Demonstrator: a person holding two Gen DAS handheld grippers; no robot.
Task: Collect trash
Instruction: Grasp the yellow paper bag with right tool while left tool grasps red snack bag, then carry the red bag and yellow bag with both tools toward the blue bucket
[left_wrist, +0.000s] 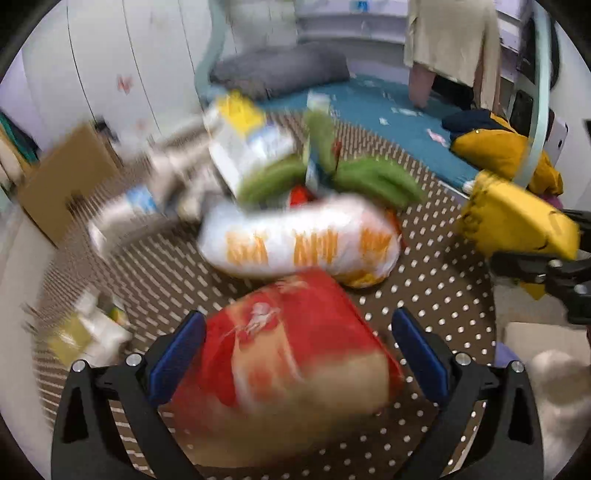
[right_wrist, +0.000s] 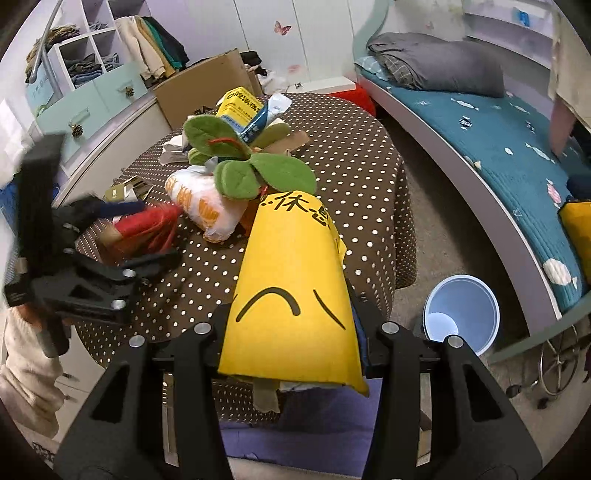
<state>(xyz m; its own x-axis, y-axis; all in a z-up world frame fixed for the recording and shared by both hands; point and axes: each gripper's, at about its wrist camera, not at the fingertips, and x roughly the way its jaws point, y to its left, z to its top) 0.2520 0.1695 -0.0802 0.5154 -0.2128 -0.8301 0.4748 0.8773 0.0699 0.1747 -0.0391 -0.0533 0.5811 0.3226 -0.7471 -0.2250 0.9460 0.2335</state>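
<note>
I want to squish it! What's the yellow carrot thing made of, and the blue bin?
The yellow carrot toy looks like soft plush fabric: matte, with fuzzy green leaves and a printed face. The blue bin looks like smooth hard plastic, going by its even, slightly shiny inside.

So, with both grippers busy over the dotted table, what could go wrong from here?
1. The right gripper is clamped on the yellow plush toy, which may not be trash; it could end up in the bin.
2. The red bag sits between the open left gripper pads; it is bulky and may slip out.
3. The white bag lies close and could be knocked.
</note>
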